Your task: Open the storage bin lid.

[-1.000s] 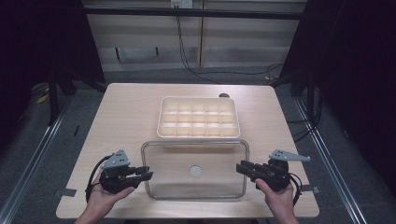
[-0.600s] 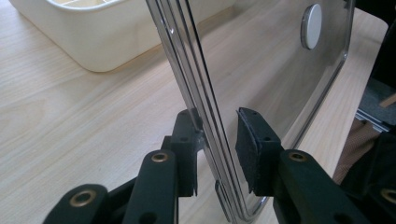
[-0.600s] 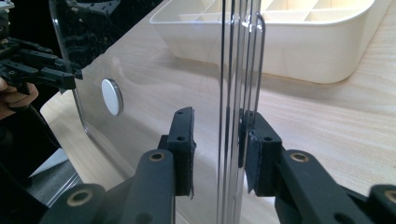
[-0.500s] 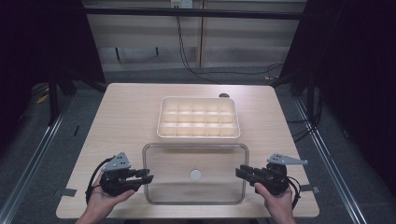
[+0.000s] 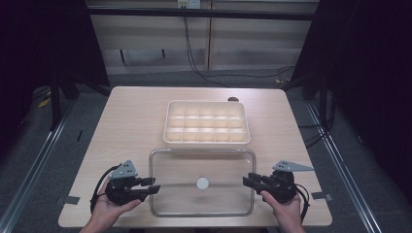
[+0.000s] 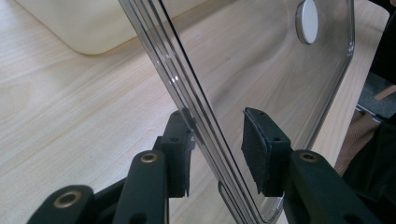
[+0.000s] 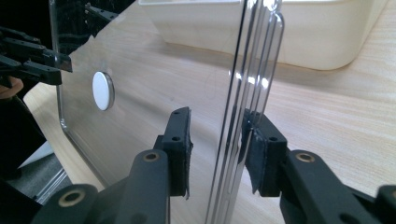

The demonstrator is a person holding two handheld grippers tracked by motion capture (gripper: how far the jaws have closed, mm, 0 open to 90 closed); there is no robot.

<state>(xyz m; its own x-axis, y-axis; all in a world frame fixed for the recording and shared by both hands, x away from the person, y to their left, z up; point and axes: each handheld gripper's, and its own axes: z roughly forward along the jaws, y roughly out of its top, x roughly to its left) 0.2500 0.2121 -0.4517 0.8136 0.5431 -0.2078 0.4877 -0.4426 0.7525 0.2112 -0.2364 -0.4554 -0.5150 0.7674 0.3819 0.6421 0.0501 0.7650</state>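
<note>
A clear plastic lid [image 5: 201,162] with a white round knob [image 5: 202,183] lies flat on the wooden table near its front edge. My left gripper [image 5: 154,185] is at the lid's left edge and my right gripper [image 5: 246,180] at its right edge. In the left gripper view the lid [image 6: 261,60] has its rim between the jaws of the left gripper [image 6: 217,135], with a gap at one pad. The right gripper [image 7: 217,135] likewise straddles the rim of the lid [image 7: 154,70] loosely. Both pairs of jaws have just been opening.
A cream tray [image 5: 207,103] divided into several compartments stands just behind the lid, in mid-table. Its wall shows close by in the right gripper view [image 7: 299,32]. Bare wood [image 5: 126,126] lies to the left and right of it. Dark floor and metal rails surround the table.
The lid and both hands have come slightly toward the table's near edge. The jaws have parted from the lid's rim.
</note>
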